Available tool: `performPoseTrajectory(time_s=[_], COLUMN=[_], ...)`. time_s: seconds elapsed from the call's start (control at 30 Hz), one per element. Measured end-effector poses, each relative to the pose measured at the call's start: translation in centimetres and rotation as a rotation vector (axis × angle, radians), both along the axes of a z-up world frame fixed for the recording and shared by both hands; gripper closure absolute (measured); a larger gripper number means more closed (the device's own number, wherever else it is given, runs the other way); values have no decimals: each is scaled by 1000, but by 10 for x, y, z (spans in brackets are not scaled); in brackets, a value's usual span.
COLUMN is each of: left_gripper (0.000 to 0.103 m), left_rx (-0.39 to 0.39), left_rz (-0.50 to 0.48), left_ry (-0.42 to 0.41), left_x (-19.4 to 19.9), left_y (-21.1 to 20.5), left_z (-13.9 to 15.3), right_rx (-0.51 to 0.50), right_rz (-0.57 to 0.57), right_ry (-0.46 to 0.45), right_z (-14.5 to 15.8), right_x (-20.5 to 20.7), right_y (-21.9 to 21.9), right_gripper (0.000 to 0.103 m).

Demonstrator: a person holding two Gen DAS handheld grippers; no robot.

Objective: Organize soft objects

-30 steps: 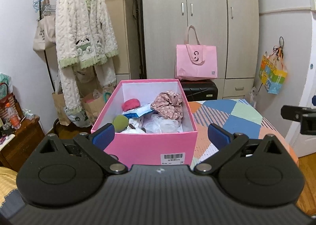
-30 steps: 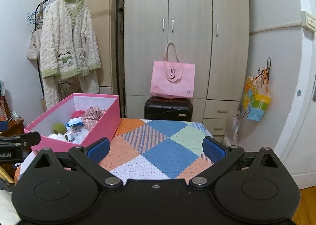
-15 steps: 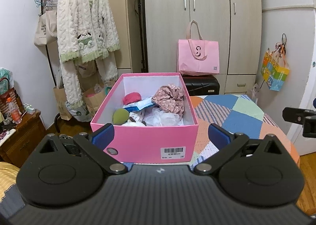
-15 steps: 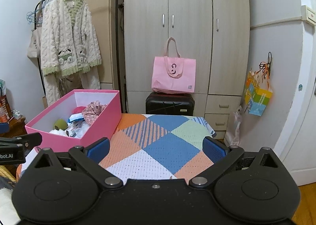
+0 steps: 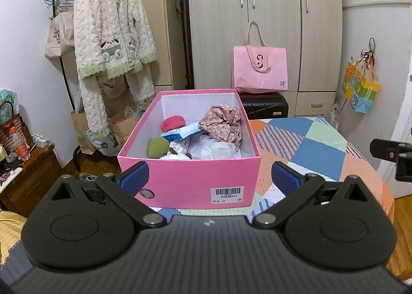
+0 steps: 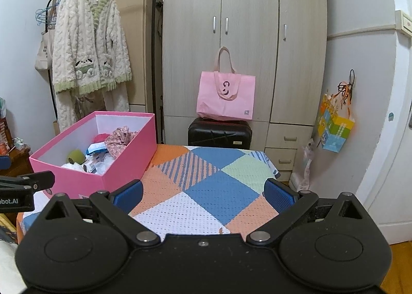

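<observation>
Facing the pink box [image 5: 189, 180] at the patchwork table's [image 6: 221, 185] left edge, both the left gripper [image 5: 208, 178] and right gripper [image 6: 203, 192] are gaping empty; reaching in for the floral cloth [image 5: 222, 124] looks next.

Table with patchwork cloth [image 6: 206, 191] is carrying one item: pink box [image 5: 190, 180] sitting directly ahead of left tongs, left-forward of right tongs.
</observation>
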State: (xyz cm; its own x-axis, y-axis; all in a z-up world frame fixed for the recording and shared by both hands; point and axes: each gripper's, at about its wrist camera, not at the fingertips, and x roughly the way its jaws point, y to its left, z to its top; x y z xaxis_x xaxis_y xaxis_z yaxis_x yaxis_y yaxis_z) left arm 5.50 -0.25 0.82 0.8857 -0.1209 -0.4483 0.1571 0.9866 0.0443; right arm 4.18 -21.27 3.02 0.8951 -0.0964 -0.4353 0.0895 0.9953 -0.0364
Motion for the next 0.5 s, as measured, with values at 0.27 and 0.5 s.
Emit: performPoseTrajectory(time_s=[0.27,0.5], left_gripper=[0,0], left_rx=[-3,0], left_rz=[9,14], left_ry=[0,-14], left_x=[-1,-3], left_y=[1,1], left_z=[0,0], right_rx=[-2,-10], right_rz=[1,3], right_ry=[1,3], right_z=[-1,-3], right_x=[0,-2], right_y=[-1,-3], right_gripper=[1,1])
